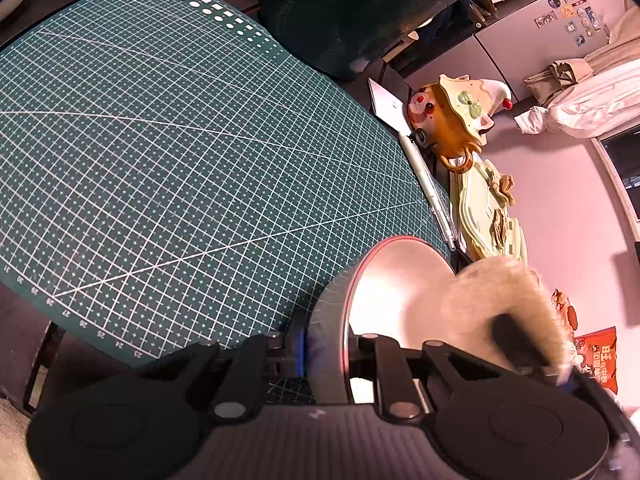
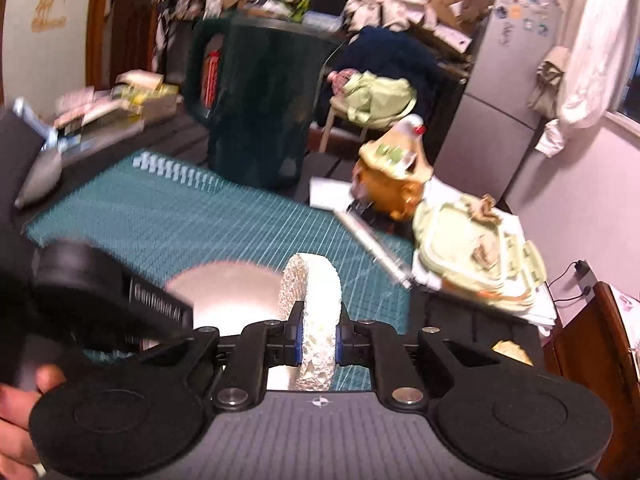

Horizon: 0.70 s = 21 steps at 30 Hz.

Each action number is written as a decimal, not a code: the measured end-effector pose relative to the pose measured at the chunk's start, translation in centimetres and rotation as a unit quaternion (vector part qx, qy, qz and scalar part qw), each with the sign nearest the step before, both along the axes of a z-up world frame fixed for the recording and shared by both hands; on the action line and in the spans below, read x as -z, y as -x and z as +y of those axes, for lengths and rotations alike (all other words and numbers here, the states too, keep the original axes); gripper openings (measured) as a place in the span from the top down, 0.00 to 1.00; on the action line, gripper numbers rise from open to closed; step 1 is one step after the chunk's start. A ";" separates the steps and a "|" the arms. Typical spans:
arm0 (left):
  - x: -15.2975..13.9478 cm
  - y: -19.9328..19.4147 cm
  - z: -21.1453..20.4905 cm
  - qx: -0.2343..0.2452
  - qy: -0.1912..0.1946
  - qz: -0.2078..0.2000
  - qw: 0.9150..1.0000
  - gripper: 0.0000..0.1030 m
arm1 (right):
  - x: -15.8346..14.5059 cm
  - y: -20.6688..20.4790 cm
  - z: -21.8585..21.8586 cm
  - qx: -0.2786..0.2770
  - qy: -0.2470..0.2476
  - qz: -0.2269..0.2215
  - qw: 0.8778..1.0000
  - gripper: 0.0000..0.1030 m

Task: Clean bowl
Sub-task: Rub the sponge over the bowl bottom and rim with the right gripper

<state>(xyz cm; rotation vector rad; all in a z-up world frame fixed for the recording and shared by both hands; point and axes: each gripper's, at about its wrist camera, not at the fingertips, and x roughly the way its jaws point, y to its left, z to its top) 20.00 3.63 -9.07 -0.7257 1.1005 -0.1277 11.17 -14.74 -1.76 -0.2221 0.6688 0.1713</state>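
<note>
Close wrist views over shared mat

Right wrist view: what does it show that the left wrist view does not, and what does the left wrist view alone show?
Only the right wrist view shows the right gripper shut on the folded sponge, the left gripper's body, a hand and the dark green bag.

Only the left wrist view shows the left gripper clamping the bowl's rim and an orange snack packet.

Both show the bowl, sponge, green cutting mat, pen and bear figurine.
</note>
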 end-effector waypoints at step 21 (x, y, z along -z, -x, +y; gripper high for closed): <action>-0.3 0.0 -0.1 0.000 -0.001 0.000 1.000 0.84 | 3.4 0.2 2.9 -0.016 0.071 0.009 0.997 0.88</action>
